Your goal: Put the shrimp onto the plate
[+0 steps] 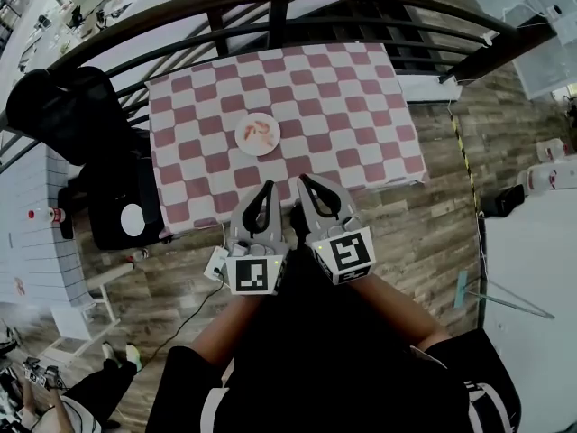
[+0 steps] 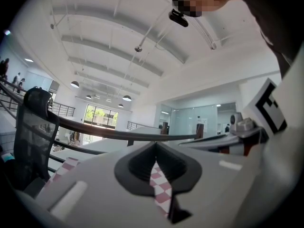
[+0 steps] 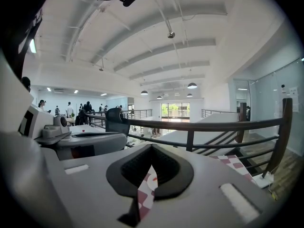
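Note:
A white plate rests on the red-and-white checkered tablecloth, and pink shrimp lie on it. Both grippers are held close together in front of the table's near edge, short of the plate. The left gripper is shut with nothing between its jaws, and so is the right gripper. In the left gripper view the left gripper shows only checkered cloth through its gap. Through the gap of the right gripper a sliver of the plate appears.
A curved black railing runs behind the table. A black office chair stands at the table's left. A white box with a cable lies on the wood floor below the left gripper. A white table stands at right.

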Demonstrator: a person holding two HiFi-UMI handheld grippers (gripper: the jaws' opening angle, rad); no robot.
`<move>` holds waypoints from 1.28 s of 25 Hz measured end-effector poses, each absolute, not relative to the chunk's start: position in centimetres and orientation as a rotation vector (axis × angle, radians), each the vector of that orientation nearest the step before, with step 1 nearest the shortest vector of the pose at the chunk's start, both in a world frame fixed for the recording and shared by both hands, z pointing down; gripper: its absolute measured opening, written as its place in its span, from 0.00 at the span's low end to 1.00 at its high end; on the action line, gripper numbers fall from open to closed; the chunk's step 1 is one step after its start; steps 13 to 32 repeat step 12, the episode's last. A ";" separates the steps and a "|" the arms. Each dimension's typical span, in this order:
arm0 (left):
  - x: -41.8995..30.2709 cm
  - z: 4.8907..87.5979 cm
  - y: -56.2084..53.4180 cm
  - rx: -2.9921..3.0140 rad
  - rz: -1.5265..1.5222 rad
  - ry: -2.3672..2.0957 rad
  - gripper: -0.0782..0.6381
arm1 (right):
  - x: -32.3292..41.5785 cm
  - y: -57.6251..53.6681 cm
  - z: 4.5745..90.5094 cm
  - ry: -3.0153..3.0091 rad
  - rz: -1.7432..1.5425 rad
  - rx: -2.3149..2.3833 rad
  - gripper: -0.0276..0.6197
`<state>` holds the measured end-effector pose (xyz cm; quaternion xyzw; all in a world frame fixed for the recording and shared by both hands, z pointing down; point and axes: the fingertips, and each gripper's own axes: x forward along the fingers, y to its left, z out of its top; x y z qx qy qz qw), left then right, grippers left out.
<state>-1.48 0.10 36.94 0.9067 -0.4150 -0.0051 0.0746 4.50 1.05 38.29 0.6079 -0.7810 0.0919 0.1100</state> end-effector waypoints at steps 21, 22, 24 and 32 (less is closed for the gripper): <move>0.0 37.1 -0.4 2.736 -0.017 -1.181 0.12 | 5.9 1.1 39.1 -2.237 0.298 1.814 0.04; 0.0 37.1 -0.4 2.736 -0.017 -1.181 0.12 | 5.9 1.1 39.1 -2.237 0.298 1.814 0.04; 0.0 37.1 -0.4 2.736 -0.017 -1.181 0.12 | 5.9 1.1 39.1 -2.237 0.298 1.814 0.04; 0.0 37.1 -0.4 2.736 -0.017 -1.181 0.12 | 5.9 1.1 39.1 -2.237 0.298 1.814 0.04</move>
